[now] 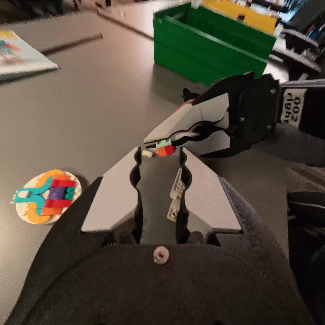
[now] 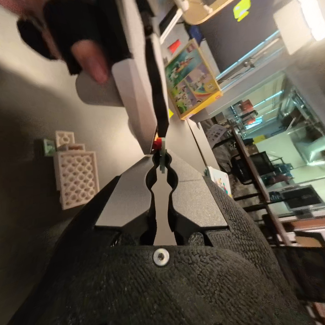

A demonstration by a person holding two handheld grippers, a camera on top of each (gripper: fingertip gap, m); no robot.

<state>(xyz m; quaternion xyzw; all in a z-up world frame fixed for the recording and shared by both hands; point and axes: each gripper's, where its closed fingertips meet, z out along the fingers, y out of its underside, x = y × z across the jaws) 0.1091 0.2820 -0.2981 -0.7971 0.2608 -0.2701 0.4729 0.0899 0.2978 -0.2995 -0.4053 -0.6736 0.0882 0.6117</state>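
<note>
In the left wrist view my right gripper (image 1: 159, 143) reaches in from the right. It is shut on a small pale green plate (image 1: 163, 142) that has a red brick (image 1: 169, 149) and an orange brick (image 1: 161, 151) stuck under it. My left gripper (image 1: 161, 152) is open, and its tips stand just short of those bricks on either side without touching them. In the right wrist view my right gripper (image 2: 161, 155) clamps the green plate (image 2: 162, 160) edge-on. The red brick (image 2: 157, 143) sits between the left gripper's fingers (image 2: 137, 109), which come down from above.
A small cream piece (image 1: 146, 153) lies on the grey table (image 1: 105, 105). White plates (image 2: 77, 177) lie beside my left gripper. A round white plate with a colourful build (image 1: 47, 195) is at the left, a green bin (image 1: 207, 45) behind, a booklet (image 1: 21, 52) far left. A picture box (image 2: 191, 79) stands farther off. Both grippers' tips are close together, under 4 cm apart.
</note>
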